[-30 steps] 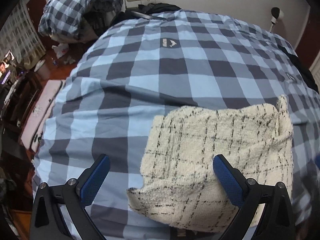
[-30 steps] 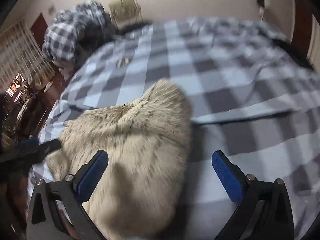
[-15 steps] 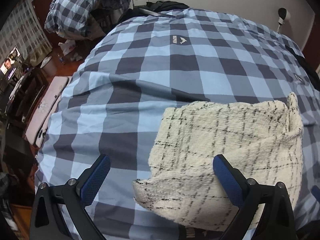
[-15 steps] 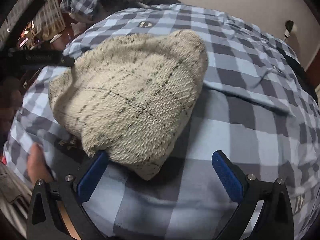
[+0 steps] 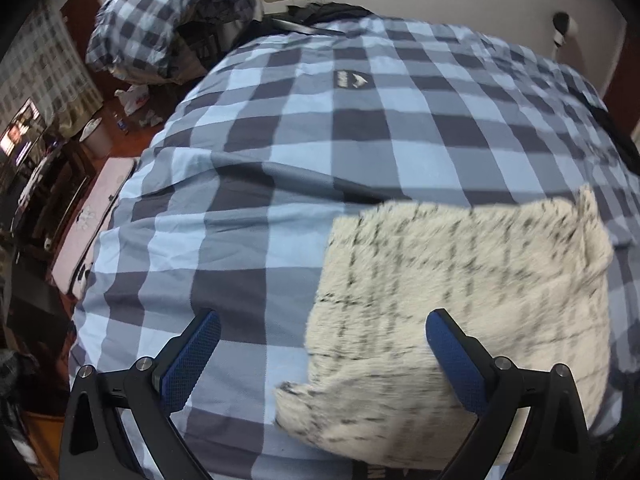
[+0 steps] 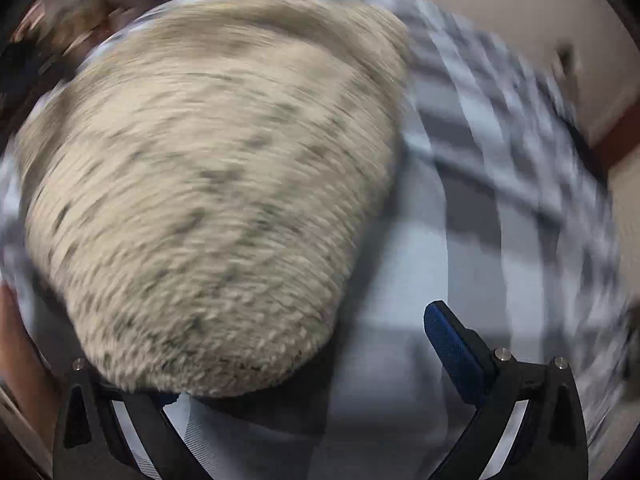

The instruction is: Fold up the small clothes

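The left gripper (image 5: pixel 318 340) is held wide open and empty above the checked bedcover (image 5: pixel 280 160). The cream knitted garment (image 5: pixel 460 288), folded flat, is seen at its 3 o'clock. The right gripper (image 6: pixel 304 344) is spread wide, nothing clamped, the garment blurred at 11 o'clock.

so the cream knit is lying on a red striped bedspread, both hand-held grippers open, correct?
Not quite: the bedspread is blue and grey checked, not red striped, as the left wrist view shows. The rest holds: the cream knit lies on it, and the left hand-held gripper and right hand-held gripper are both open.
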Demonstrator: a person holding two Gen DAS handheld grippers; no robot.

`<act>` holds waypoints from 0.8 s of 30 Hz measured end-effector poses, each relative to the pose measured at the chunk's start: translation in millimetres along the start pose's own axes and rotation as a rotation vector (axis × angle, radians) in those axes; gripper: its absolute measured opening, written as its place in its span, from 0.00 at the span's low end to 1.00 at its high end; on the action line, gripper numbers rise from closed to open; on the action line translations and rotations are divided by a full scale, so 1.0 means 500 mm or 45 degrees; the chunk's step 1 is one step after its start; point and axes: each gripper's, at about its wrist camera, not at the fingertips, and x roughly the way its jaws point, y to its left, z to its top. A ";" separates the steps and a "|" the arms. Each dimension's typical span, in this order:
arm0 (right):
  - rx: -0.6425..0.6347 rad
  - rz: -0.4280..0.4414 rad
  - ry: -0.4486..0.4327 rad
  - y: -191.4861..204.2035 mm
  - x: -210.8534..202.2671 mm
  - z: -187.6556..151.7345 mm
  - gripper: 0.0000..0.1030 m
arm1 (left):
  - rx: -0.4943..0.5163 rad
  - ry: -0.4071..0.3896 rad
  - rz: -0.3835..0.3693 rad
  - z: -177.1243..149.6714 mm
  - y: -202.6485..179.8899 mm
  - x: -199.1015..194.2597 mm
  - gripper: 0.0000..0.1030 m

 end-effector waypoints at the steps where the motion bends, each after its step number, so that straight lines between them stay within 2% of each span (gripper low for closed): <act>1: 0.052 0.023 0.030 -0.018 0.005 -0.003 0.98 | 0.029 0.012 0.000 -0.003 -0.011 0.006 1.00; 6: 0.048 -0.041 0.086 -0.028 -0.002 -0.012 0.98 | 0.173 -0.036 0.109 -0.015 -0.061 0.002 1.00; 9: 0.081 -0.028 0.150 -0.041 -0.007 -0.023 0.98 | 0.193 -0.089 0.106 -0.013 -0.061 -0.031 1.00; 12: 0.085 0.066 0.206 -0.052 -0.038 -0.035 0.98 | 0.206 -0.144 0.074 -0.010 -0.064 -0.059 1.00; 14: 0.051 0.204 0.088 -0.060 -0.100 -0.042 0.98 | 0.237 -0.131 0.039 -0.012 -0.078 -0.055 1.00; 16: 0.070 0.428 -0.079 -0.080 -0.163 -0.045 0.98 | 0.282 -0.071 0.046 -0.017 -0.101 -0.023 1.00; 18: 0.188 0.531 -0.205 -0.100 -0.187 -0.035 0.98 | 0.270 -0.019 0.076 -0.023 -0.115 0.018 1.00; 19: 0.239 0.547 -0.231 -0.105 -0.185 -0.027 0.98 | 0.245 -0.012 0.079 -0.025 -0.116 0.028 1.00; 21: 0.312 0.526 -0.220 -0.105 -0.152 0.003 0.98 | 0.180 0.002 0.057 -0.026 -0.110 0.044 1.00; 23: 0.337 0.431 -0.099 -0.083 -0.086 0.028 0.98 | 0.145 0.030 0.042 -0.028 -0.100 0.057 1.00; 24: 0.356 0.484 -0.039 -0.077 -0.042 0.029 0.98 | 0.132 0.040 0.035 -0.030 -0.094 0.062 1.00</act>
